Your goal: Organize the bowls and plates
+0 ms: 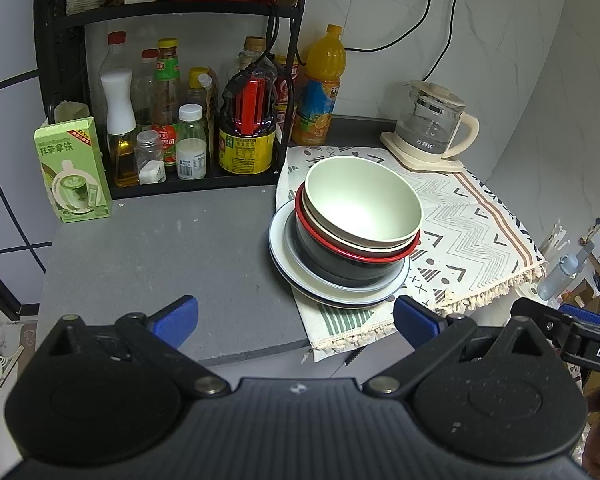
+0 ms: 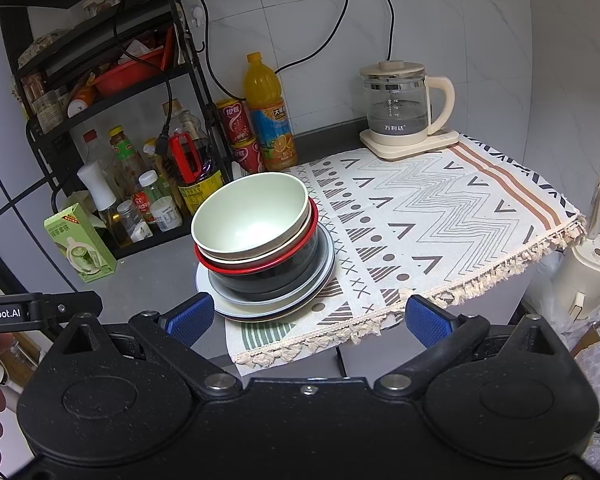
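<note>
Left gripper (image 1: 296, 322): nearest, jaws spread wide, blue pads bare, above the near counter edge, short of the dishes.
Right gripper (image 2: 310, 318): jaws likewise released, nothing between the pads, just short of the cloth's fringe; side bracket of the other gripper reads "enRobot.AI", letters "DA" on the bracket seen from the left wrist.
Counter (image 1: 160, 248): grey, bare at near left.
Cloth (image 2: 440, 216): cream with zigzag and triangle print, fringed, covering the right half.
Plates (image 1: 340, 294): stacked at the cloth's left edge, partly on the counter.
Bowls (image 1: 362, 204): nested on the plates, pale green on top, then cream, red-rimmed, dark at the bottom; stack leaning slightly.
Green carton (image 1: 74, 172): left, Chinese print, latte picture.
Rack (image 1: 172, 12): far left, black, crowded with sauce bottles; labels too small to read.
Juice bottle (image 2: 270, 112): orange, beside red cans.
Kettle (image 2: 404, 104): far right, glass, cream base, Chinese brand mark, plugged in.
</note>
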Action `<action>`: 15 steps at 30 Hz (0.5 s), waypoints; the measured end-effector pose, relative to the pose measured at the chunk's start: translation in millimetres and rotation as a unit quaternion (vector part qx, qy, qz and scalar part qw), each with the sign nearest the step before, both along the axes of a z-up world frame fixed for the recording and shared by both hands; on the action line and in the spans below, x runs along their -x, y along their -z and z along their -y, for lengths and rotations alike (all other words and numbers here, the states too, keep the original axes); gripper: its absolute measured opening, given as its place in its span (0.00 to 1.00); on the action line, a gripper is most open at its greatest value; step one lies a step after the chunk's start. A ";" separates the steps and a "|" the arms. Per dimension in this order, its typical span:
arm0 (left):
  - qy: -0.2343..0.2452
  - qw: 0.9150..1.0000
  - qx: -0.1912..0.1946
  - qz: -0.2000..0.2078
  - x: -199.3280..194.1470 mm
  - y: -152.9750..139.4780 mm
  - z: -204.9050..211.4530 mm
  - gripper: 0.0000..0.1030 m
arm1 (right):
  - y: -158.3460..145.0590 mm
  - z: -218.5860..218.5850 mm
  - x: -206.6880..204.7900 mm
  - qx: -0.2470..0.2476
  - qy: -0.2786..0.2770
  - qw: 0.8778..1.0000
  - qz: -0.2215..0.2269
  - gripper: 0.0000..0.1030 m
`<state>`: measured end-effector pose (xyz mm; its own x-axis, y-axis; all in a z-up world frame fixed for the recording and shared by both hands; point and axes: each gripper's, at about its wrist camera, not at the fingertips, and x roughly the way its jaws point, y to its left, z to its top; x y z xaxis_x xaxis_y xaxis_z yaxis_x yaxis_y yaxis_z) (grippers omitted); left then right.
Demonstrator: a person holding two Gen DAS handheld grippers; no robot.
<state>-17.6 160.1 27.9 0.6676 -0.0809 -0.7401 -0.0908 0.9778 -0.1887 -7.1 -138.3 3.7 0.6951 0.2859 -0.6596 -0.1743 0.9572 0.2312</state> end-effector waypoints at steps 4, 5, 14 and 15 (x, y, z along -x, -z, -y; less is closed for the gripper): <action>0.001 1.000 -0.001 -0.001 -0.2 -0.1 0.6 1.00 | 1.1 0.8 1.6 0.000 0.000 1.000 0.000 1.00; 0.001 1.000 -0.001 -0.001 -0.1 -0.1 0.9 1.00 | 1.7 1.3 2.5 0.000 0.000 1.000 -0.001 1.00; 0.005 1.000 -0.002 -0.003 -2.5 0.9 -0.4 1.00 | 2.2 2.4 2.7 0.000 0.000 1.000 -0.001 1.00; 0.005 1.000 -0.002 -0.003 -2.9 1.0 -0.2 1.00 | 2.2 2.4 2.6 0.000 0.000 1.000 -0.001 1.00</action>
